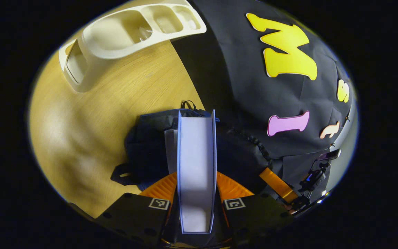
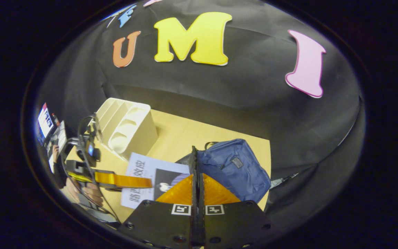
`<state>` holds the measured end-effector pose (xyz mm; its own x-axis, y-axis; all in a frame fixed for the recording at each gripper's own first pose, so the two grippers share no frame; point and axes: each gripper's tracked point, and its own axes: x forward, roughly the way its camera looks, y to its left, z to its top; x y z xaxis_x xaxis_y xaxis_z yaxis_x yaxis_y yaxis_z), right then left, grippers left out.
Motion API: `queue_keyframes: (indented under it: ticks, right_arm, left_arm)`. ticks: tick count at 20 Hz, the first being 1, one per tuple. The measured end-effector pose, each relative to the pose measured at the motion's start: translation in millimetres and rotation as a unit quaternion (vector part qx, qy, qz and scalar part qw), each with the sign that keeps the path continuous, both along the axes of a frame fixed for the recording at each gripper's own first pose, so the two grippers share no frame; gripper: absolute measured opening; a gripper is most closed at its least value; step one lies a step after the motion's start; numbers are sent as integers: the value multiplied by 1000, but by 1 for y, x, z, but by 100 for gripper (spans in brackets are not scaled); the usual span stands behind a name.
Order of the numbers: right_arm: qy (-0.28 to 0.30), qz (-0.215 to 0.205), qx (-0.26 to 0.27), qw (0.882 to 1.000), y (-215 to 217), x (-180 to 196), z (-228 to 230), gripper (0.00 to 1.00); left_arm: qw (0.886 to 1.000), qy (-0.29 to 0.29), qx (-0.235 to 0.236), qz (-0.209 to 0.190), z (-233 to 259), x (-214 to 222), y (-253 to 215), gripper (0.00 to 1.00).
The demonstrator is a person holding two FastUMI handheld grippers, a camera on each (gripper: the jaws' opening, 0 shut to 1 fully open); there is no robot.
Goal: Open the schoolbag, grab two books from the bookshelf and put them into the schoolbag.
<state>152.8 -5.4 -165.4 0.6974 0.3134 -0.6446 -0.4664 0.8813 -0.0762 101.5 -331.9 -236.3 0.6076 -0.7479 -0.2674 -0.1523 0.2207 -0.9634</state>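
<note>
In the left gripper view, a cream plastic bookshelf with rounded open slots (image 1: 130,31) lies at the upper left of the pale wooden tabletop (image 1: 92,131). Right of it, at centre, the left tool (image 1: 196,193) has its fingers pressed on both sides of a thick white-paged book with blue covers (image 1: 196,162), seen edge-on and poised over the dark navy fabric schoolbag (image 1: 150,145), where a second, pale book (image 1: 170,148) stands just beside the first. In the right gripper view, from the left: a hand (image 2: 85,193) holds the other tool, its finger (image 2: 123,180) across a white-and-black covered book (image 2: 147,173); the bookshelf (image 2: 130,131) stands behind; then the right tool (image 2: 196,183), its fingers closed together with nothing visible between them; rightmost, the blue schoolbag (image 2: 237,169) rests on the tabletop (image 2: 181,135).
</note>
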Motion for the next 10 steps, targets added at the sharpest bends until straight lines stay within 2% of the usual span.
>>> queue_keyframes:
  ticks: [1,5,6,7,9,10]
  right_arm:
    - [2,11,-1,1000,4,-2,-1,0]
    - [3,65,-11,998,21,-7,-1,1]
    - [4,74,-12,997,23,-9,-2,0]
    - [8,83,-10,996,25,-11,-2,0]
    - [22,94,0,995,30,-17,-3,3]
    - [28,98,5,995,32,-17,-4,0]
  left_arm:
    - [1000,3,-5,9,-6,7,-10,43]
    - [999,-23,-20,41,-11,27,-42,43]
    - [998,-30,-23,46,-14,33,-48,48]
    - [998,-32,-32,54,-14,39,-54,43]
    - [996,-35,-53,64,-17,51,-68,43]
    - [995,-38,-63,68,-19,55,-74,43]
